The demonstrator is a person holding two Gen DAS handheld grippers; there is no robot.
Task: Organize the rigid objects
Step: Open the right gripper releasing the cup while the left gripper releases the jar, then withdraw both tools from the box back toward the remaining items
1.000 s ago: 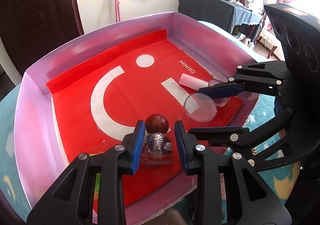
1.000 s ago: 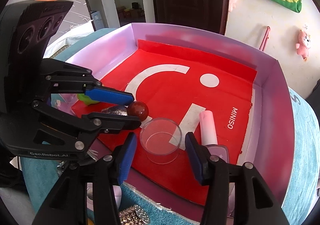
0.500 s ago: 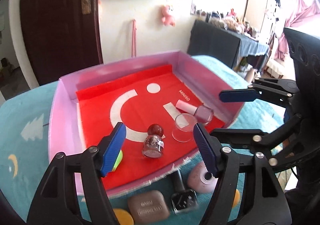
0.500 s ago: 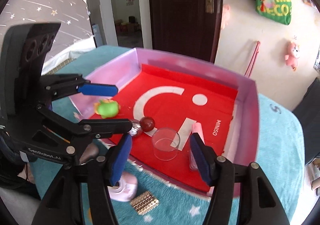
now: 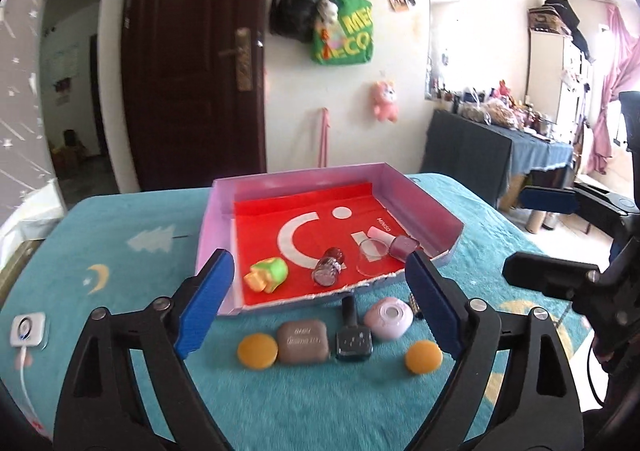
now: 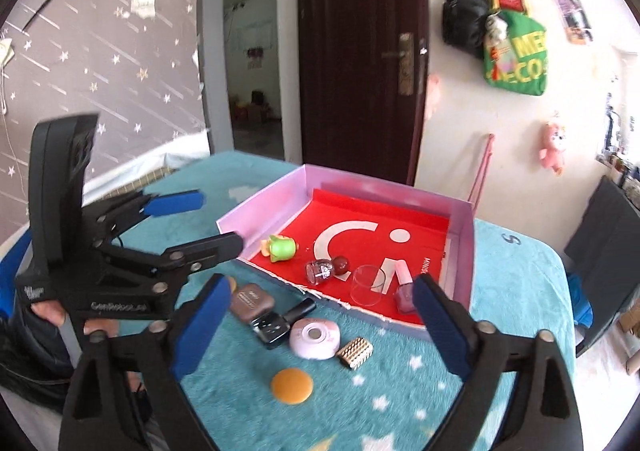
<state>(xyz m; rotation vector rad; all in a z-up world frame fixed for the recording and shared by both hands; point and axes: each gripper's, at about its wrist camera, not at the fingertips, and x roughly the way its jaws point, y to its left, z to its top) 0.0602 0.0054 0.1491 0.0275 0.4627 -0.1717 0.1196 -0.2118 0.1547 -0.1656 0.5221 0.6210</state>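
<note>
A pink box (image 5: 424,207) (image 6: 264,211) with a red liner sits on the teal table. In it lie a glitter bottle with a dark red cap (image 5: 327,271) (image 6: 323,269), a clear cup (image 5: 373,253) (image 6: 366,285), a pink nail polish bottle (image 5: 402,246) (image 6: 405,293) and a green toy (image 5: 268,275) (image 6: 282,248). In front of the box lie two orange discs (image 5: 257,351) (image 5: 423,357), a brown case (image 5: 303,341) (image 6: 252,301), a dark nail polish bottle (image 5: 352,335) (image 6: 280,321), a pink round case (image 5: 388,317) (image 6: 316,338) and a gold brick (image 6: 355,351). My left gripper (image 5: 318,305) and right gripper (image 6: 320,325) are both open and empty, held above the table in front of the box.
A white charger (image 5: 27,330) with a cable lies at the table's left edge. A dark door (image 5: 196,59) and a wall with hanging bags (image 5: 340,35) stand behind. A dark-clothed side table (image 5: 496,155) stands at the right.
Both grippers opened wide and pulled back and up out of the box. The glitter bottle and the clear cup stay lying in the box.
</note>
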